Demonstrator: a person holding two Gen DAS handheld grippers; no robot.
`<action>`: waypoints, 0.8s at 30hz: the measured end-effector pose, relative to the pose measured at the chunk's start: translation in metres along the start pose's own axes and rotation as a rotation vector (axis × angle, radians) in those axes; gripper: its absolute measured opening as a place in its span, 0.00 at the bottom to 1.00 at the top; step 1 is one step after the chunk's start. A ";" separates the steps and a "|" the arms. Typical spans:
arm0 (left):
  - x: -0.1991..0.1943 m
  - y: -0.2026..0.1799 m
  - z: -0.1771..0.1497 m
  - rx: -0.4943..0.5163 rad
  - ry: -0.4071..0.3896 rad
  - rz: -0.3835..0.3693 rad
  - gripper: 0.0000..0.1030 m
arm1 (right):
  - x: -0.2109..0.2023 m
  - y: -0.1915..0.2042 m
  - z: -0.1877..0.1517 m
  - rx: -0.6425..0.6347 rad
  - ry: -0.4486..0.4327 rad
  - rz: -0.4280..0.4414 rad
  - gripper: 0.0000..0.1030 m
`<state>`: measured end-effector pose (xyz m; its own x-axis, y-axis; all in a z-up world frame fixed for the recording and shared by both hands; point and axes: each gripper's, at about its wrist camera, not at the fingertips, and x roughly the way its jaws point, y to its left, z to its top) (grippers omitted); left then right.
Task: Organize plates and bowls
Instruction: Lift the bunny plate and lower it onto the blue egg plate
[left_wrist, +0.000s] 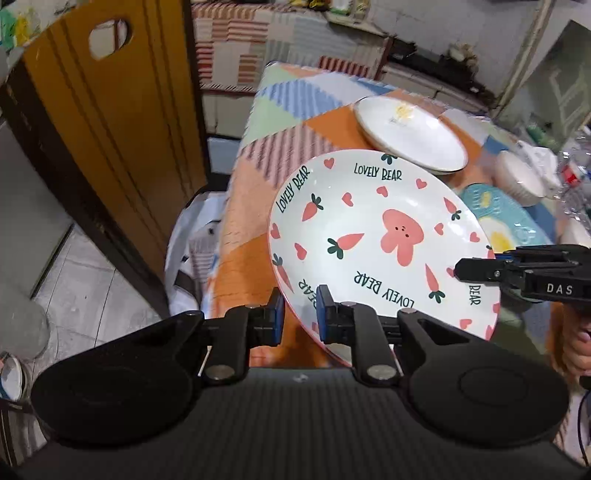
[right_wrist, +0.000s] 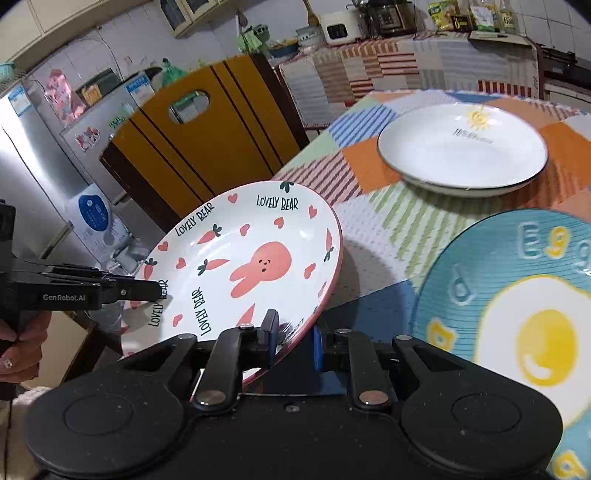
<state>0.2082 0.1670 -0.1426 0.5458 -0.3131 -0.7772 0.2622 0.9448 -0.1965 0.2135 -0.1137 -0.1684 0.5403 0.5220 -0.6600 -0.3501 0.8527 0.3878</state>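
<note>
— Patchwork cloth, orange, blue and striped, covers the table (right_wrist: 388, 221), the biggest thing here. What stands off its left edge?

— A yellow-and-brown chair back (right_wrist: 207, 140) with a cut-out handle, and farther left a steel fridge (right_wrist: 33, 166).

— And the dishes?

— The blue fried-egg plate (right_wrist: 517, 295) lies flat at the near right. The bunny plate (right_wrist: 243, 266), white with carrots, hearts and "LOVELY BEAR" lettering, is tilted and raised off the cloth at the table's near left. A white plate with a sun motif (right_wrist: 461, 147) rests at the far side, well apart from it. In the left wrist view a white ribbed bowl (left_wrist: 517, 177) stands at the right; beyond it things blur, possibly more bowls.

— Who has the bunny plate?

— Both grippers. The left gripper (left_wrist: 299, 314) is closed tight on the near rim, one blue pad each side. The right gripper (right_wrist: 295, 339) pinches the rim further round the plate the same way, nearly closed.

— Any hands?

— Fingers of the left hand (right_wrist: 18, 343) wrap that gripper's handle.
</note>
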 end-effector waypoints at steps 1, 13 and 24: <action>-0.003 -0.005 0.001 0.006 0.001 -0.007 0.15 | -0.008 -0.001 0.001 -0.003 0.000 0.001 0.22; -0.001 -0.087 0.020 0.072 0.010 -0.101 0.16 | -0.087 -0.039 0.007 -0.037 -0.028 -0.064 0.22; 0.055 -0.150 0.028 0.101 0.095 -0.165 0.16 | -0.117 -0.101 -0.009 0.042 -0.005 -0.151 0.22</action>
<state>0.2206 0.0051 -0.1393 0.4126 -0.4478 -0.7932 0.4232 0.8654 -0.2684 0.1782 -0.2609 -0.1361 0.5883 0.3875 -0.7097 -0.2325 0.9217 0.3106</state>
